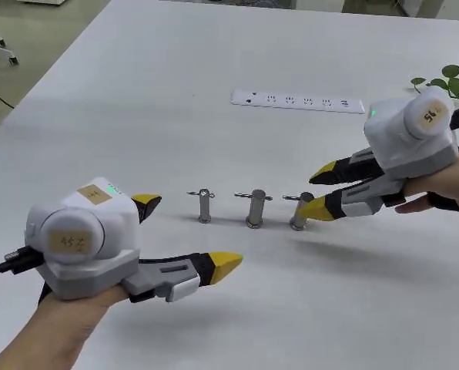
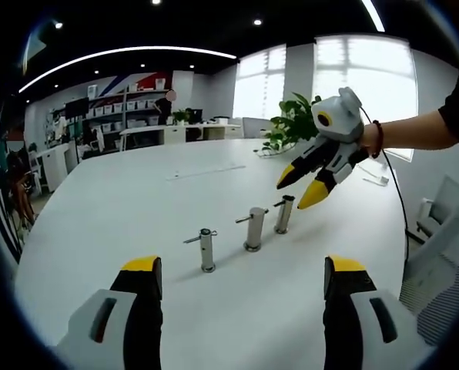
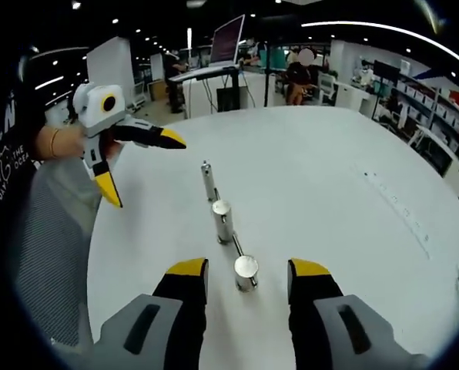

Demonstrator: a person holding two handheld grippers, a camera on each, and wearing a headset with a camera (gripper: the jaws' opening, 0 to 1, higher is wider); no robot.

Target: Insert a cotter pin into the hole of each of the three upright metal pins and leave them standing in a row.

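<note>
Left gripper (image 1: 187, 233) hangs at seven o'clock, jaws wide and empty. Three metal pins (image 1: 256, 208) stand in a row mid-table (image 1: 137, 92), each crossed by a cotter pin (image 1: 253, 196). Right gripper (image 1: 314, 193), at three o'clock, has its jaws parted around the end pin (image 1: 300, 216), not clamping it.

three metal pins (image 1: 256, 210) | upright, in a row | cotter pins (image 1: 252, 196) through each

Bright even light comes from ceiling strips (image 2: 129, 51) and from big windows (image 2: 353, 69) that glare white, shadows on the white table (image 1: 175, 92) are soft and faint, and both gripper views bend and soften toward the edges while the head view is sharp
</note>
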